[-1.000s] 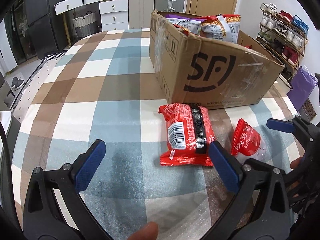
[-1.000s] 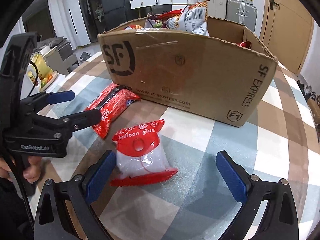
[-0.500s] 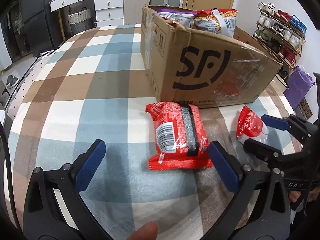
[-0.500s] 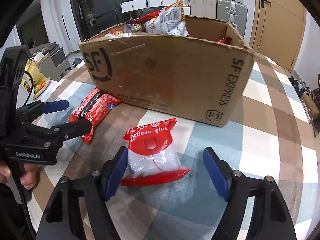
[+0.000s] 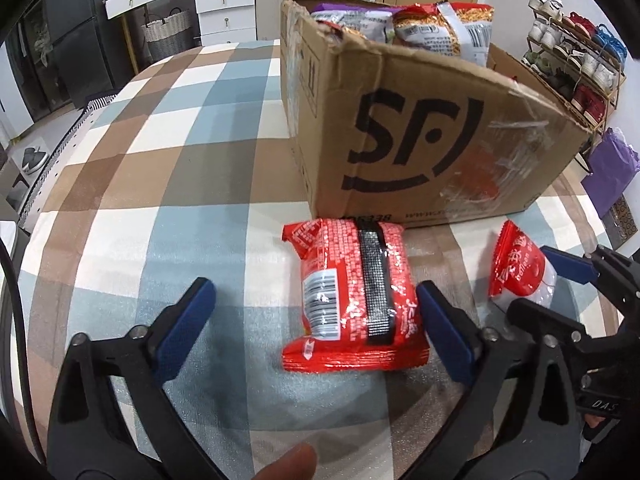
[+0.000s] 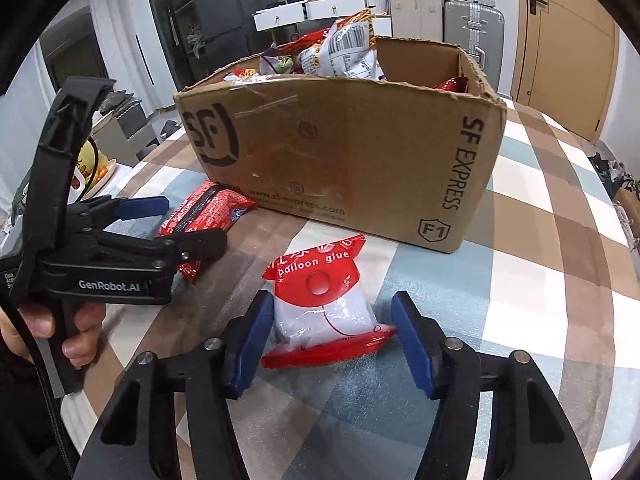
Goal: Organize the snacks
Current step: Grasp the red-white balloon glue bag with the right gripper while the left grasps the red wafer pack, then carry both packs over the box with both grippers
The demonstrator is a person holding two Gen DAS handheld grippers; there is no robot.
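Left gripper (image 5: 316, 320): wide, closing slightly, nothing clamped. Red snack pack (image 5: 352, 296) flat on the checked tablecloth (image 5: 160, 160), off-centre toward the right pad (image 5: 444, 332), long axis along the fingers, running away toward the cardboard box (image 5: 420, 128).

Right gripper (image 6: 328, 340): closing around the balloon glue packet (image 6: 324, 304), left pad (image 6: 250, 340) against the clear bag, right pad (image 6: 412, 344) just apart; not gripped yet. Packet also lengthwise toward the box. Nearer grasp: the right.

Versus a second ago: right jaws far narrower, packet now centred; left gripper closer to its pack.
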